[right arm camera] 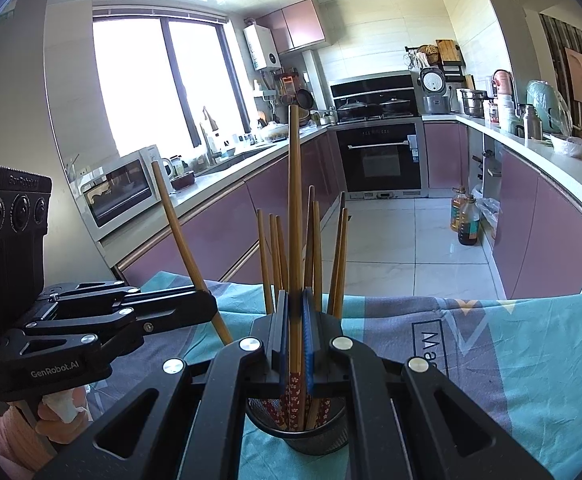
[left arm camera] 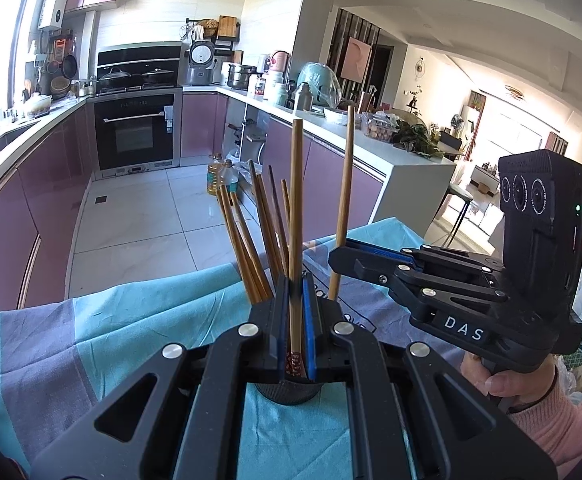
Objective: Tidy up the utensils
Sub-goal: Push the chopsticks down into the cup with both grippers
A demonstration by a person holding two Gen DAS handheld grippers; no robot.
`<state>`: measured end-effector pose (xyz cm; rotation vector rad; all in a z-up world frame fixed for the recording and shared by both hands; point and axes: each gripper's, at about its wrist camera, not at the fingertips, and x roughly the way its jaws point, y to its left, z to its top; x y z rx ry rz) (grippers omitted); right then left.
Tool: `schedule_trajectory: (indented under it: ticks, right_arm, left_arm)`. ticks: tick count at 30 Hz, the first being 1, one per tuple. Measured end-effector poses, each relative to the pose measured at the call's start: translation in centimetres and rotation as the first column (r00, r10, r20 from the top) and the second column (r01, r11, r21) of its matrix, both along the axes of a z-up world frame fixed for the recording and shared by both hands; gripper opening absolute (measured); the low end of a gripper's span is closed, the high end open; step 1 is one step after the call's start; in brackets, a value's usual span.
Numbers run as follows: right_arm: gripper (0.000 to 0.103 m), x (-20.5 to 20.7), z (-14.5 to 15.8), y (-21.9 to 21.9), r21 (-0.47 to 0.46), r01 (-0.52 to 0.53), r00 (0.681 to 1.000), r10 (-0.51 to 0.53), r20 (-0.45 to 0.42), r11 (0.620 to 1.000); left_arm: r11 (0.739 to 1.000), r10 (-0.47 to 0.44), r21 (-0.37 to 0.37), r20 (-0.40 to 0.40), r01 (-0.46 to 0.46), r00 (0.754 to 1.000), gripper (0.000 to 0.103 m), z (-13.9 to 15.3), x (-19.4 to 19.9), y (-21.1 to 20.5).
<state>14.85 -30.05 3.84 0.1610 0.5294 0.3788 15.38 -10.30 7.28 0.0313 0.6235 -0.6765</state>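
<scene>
I have the left gripper (left arm camera: 295, 320) clamped on one chopstick (left arm camera: 296, 216) and the right gripper (right arm camera: 295, 328) clamped on another chopstick (right arm camera: 294, 208), both upright above the black mesh holder (right arm camera: 297, 436) of chopsticks on the cloth-covered table (right arm camera: 511, 344).

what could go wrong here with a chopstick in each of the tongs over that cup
1. The mesh cup already holds a leaning bunch of chopsticks; a chopstick pushed in could snag them or tip the cup.
2. The left tongs and right tongs sit close together and might collide.
</scene>
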Motion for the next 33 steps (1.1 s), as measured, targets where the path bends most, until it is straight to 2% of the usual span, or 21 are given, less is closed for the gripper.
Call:
schedule_trajectory:
  ticks: [33]
  right_arm:
    - [0.006, 0.0, -1.5, 0.7, -0.019, 0.003, 0.999, -0.004, -0.036, 1.000]
  left_arm:
    - [1.000, -0.005, 0.026, -0.038, 0.006, 0.999, 0.007, -2.0, 0.6, -0.9]
